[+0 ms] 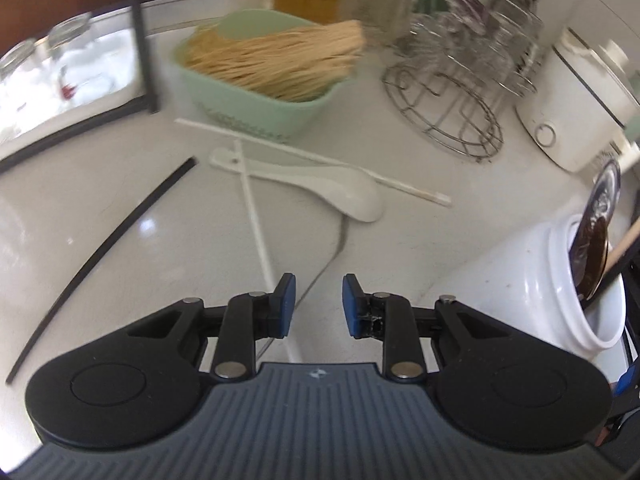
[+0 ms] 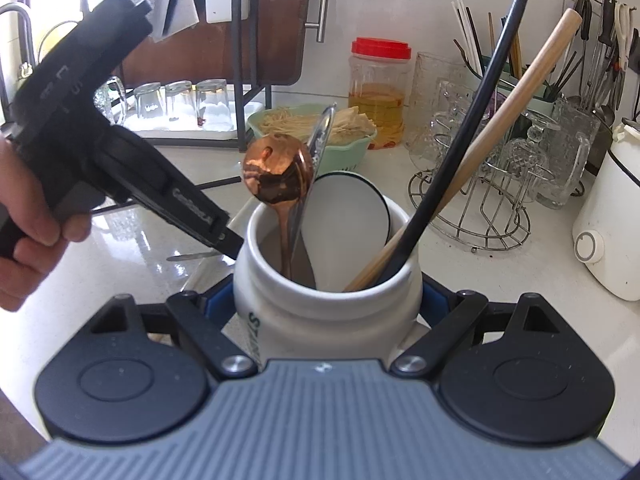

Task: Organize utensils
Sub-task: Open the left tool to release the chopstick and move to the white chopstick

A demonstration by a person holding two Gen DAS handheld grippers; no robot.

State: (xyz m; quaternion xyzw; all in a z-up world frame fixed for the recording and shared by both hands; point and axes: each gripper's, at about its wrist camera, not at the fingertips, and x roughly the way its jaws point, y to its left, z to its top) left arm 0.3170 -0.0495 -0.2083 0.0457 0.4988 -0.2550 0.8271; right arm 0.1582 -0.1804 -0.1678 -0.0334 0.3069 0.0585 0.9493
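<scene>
Glossy white counter (image 1: 120, 248), right gripper (image 2: 328, 304) clamping glazed ceramic jar (image 2: 320, 320), left gripper (image 1: 319, 304) parted, empty

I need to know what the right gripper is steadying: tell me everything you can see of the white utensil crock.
The white utensil crock looks like glazed ceramic, round-bodied with a narrower neck and a thick rolled rim, and dark lettering partly visible on its side. It stands upright on the pale countertop, clamped at its sides by the right gripper. Inside lean a copper spoon, a silvery utensil, a white dark-rimmed ladle, a wooden handle and a black one. In the left wrist view it sits at the right edge.
</scene>
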